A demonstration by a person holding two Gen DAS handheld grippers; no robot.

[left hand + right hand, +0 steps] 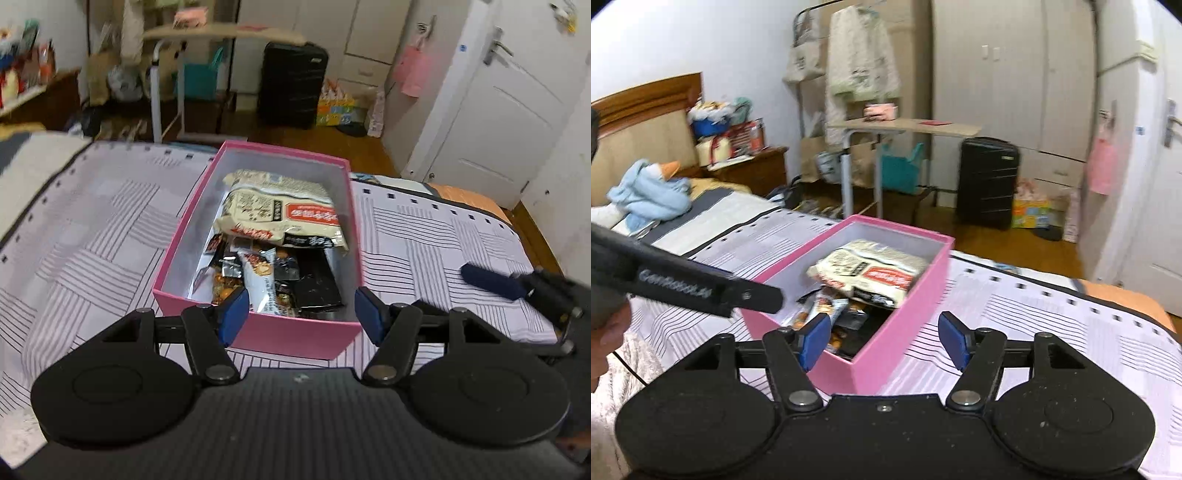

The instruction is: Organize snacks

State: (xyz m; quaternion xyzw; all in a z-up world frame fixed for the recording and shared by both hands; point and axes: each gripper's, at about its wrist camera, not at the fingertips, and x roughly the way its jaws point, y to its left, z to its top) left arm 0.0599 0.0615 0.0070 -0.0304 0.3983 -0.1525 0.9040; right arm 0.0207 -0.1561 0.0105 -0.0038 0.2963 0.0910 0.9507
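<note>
A pink box [291, 334] stands open on the bed, also in the right wrist view [905, 332]. Inside lie a beige noodle packet [280, 216] at the far end and several small snack bars [258, 277] at the near end; both show in the right wrist view, the packet [871, 273] above the bars [827, 310]. My left gripper [300, 314] is open and empty over the box's near wall. My right gripper [882, 341] is open and empty over the box's near right corner. The right gripper's blue finger [487, 278] shows right of the box.
The bed has a striped lilac cover [92, 236]. The left gripper's black body [683, 288] crosses the left of the right wrist view. Beyond the bed stand a black suitcase [988, 181], a small table [905, 127], a nightstand [750, 166] and a white door [498, 110].
</note>
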